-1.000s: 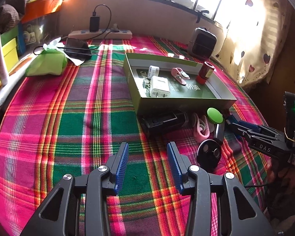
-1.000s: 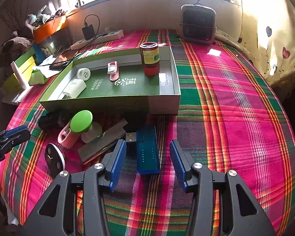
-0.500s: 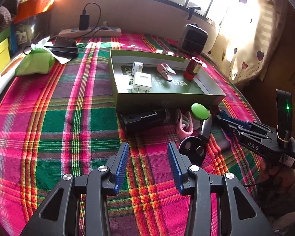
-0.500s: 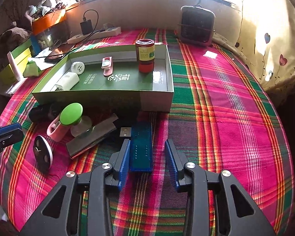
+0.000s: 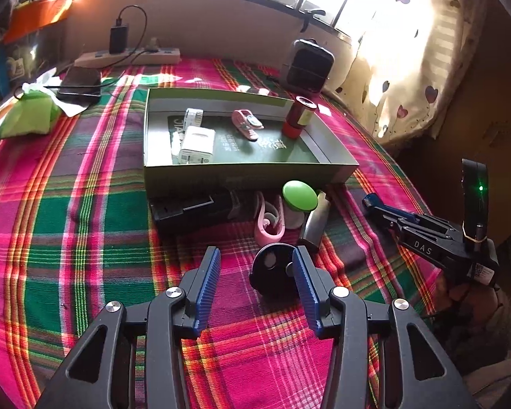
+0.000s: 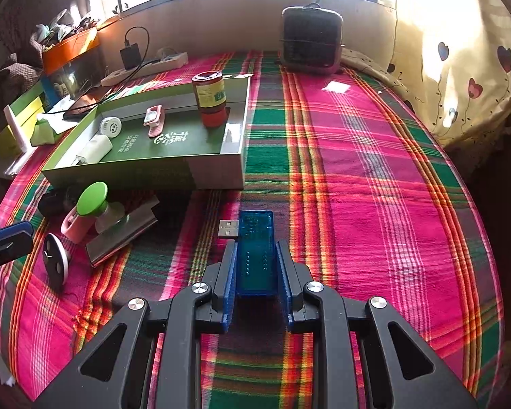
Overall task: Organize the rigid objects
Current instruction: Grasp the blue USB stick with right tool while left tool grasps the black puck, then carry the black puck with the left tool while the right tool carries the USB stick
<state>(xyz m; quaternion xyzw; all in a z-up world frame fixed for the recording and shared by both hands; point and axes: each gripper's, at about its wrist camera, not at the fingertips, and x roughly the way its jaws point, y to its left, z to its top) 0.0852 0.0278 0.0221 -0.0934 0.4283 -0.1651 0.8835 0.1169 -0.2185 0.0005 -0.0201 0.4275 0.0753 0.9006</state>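
Right gripper [image 6: 256, 274] jaws clamp the blue USB stick [image 6: 256, 255], seemingly firm; next, lift it into the tray [image 6: 218, 173]. Left gripper [image 5: 255, 283] jaws open beside the disc [image 5: 271, 269].

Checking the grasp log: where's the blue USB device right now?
In the right wrist view, the blue USB device sits clamped in the right gripper, on the plaid cloth just short of the green tray.

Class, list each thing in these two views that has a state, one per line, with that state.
left gripper: jaws open, round black disc between them, ungripped
right gripper: jaws shut on the blue USB device
blue USB device: clamped, plug exposed
green tray: open-topped, holding items
red jar: upright in tray, lid on
round black disc: lying on cloth
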